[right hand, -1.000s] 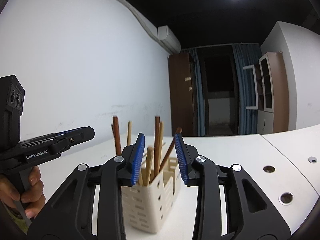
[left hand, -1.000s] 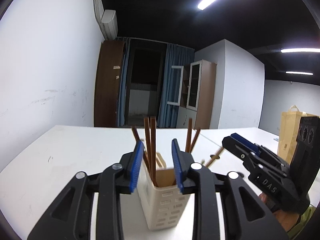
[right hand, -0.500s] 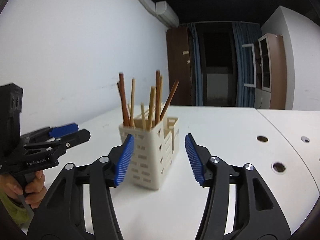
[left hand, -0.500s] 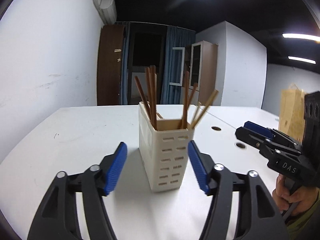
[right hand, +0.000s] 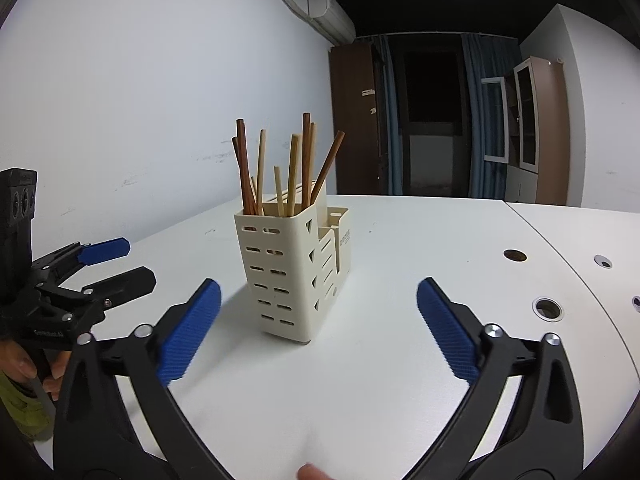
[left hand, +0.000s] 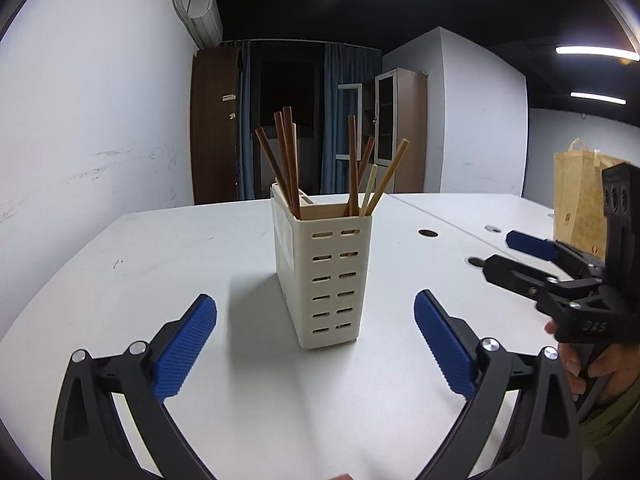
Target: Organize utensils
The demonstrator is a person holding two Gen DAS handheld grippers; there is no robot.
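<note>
- Cream slotted utensil holder (left hand: 324, 276) stands upright on the white table (left hand: 160, 260), about mid-table, ahead of both grippers
- Right wrist view shows the holder (right hand: 280, 268) has a tall compartment at the near end and lower compartments stepped behind it
- Chopsticks (left hand: 288, 160) stand in the tall compartment, dark brown and pale wood mixed, leaning apart in two loose clusters; tips well above the rim
- Same chopsticks (right hand: 304, 160) seen from the right: one dark stick tilts out to the right, the others nearer upright
- Left gripper (left hand: 316, 340): jaws opening, blue pads spread wide; nothing between the pads, holder sits just beyond them, not touched
- Right gripper (right hand: 320, 324): jaws opening, pads likewise wide apart; holder base lies just ahead of the gap, no contact
- Each gripper shows in the other's view at the frame edge, carried in a hand (left hand: 592, 368), fingers splayed, gripping nothing
- Round cable holes (right hand: 548, 308) in the table to the right of the holder
- Tan paper bag (left hand: 576, 200) stands on the far right of the table, well apart from the holder
- Room behind: wall-mounted air conditioner (right hand: 332, 16), dark wardrobe, blue curtains
</note>
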